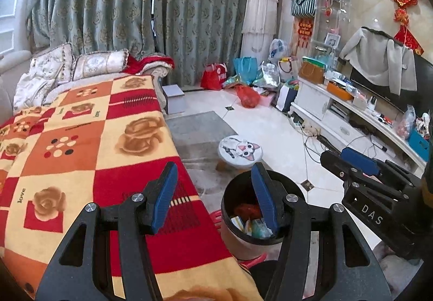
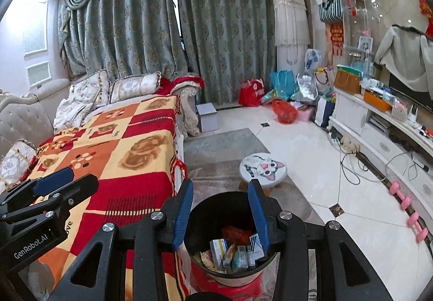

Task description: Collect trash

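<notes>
- My left gripper [image 1: 213,195] is about half open, and nothing sits between its blue pads [image 1: 162,201]. It has hold of nothing.
- My right gripper [image 2: 220,213] is a bit less open than the left one. Its blue pads [image 2: 183,213] have a gap between them and nothing is in it.
- The trash bin [image 2: 216,275] is round and black inside. It is right under both grippers, just past their tips.
- The bin stands on something red [image 2: 230,287], maybe a small stool, but I cannot tell for sure.
- The trash [image 2: 235,249] is already in the bin. I see little boxes, some wrappers and a crumpled red thing [image 2: 235,233] at the back.
- In the left view the same trash [image 1: 249,225] shows, and my right pad hides part of it.
- The bin is just beside the edge of the sofa blanket [image 1: 94,155]. The blanket has red, orange and cream squares with roses on them.
- A little white stool with a cat face [image 2: 263,171] stands on the floor just behind the bin.
- Pillows [image 2: 132,90] lie at the far end of the sofa, in front of the green curtains [image 2: 151,30].
- Far back by the curtains there are bags on the floor, and one is a red plastic bag [image 2: 284,111].
- On the right there is a long white TV stand [image 2: 379,138] with many small things on top.
- Two pink dumbbells [image 2: 408,209] lie on the floor by the stand.
- In the left view I see my right gripper [image 1: 360,165] at the right side.
</notes>
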Demonstrator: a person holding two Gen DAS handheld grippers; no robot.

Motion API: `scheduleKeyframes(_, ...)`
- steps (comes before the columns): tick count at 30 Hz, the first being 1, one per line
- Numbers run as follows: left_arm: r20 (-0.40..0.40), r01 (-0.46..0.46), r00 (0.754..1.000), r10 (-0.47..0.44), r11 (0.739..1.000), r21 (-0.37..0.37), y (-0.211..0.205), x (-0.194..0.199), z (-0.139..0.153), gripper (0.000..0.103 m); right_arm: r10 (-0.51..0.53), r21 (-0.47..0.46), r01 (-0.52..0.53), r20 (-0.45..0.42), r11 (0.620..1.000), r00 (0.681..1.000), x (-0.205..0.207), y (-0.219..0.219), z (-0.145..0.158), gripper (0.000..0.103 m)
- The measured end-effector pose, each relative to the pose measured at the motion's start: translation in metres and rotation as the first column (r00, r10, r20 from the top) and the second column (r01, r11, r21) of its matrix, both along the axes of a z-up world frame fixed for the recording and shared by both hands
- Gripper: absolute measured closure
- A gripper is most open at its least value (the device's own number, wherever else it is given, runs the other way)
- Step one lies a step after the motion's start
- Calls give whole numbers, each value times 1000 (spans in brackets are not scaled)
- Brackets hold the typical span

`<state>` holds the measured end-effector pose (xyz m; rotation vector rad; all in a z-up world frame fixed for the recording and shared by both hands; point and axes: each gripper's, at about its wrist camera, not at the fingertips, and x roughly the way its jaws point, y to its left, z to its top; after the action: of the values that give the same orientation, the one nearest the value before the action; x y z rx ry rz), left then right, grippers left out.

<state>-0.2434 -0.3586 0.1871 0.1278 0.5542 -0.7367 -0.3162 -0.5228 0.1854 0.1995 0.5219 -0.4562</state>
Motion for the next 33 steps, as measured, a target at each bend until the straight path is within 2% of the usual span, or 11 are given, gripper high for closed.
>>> scheduleKeyframes(7,7,7,1000,-7,1000,-18,6,-2,2,48,0,-10,0,14,1000,1000,-2,6,2,62)
scheduleKeyframes(9,2,12,1000,-12,1000,-19,6,-1,2,48,0,-13,1,15,1000,1000,-3,7,3,59)
scheduleKeyframes(10,3,12,1000,-12,1000,-18,6,-1,2,48,-1,-15,1,17,1000,1000,-3,8,3,49)
scheduleKeyframes(11,4,11,1000,-11,1000,-17,6,-1,2,48,-3,-16,3,23,1000,1000,-2,8,3,33)
scheduleKeyframes(13,4,14,1000,-14,1000,-17,7,-1,1,48,0,-21,1,47,1000,999,-6,10,5,26)
scheduleKeyframes(33,-11,18,1000,-19,1000,-23,6,-2,-1,48,-9,-22,10,22,1000,1000,-3,6,0,26)
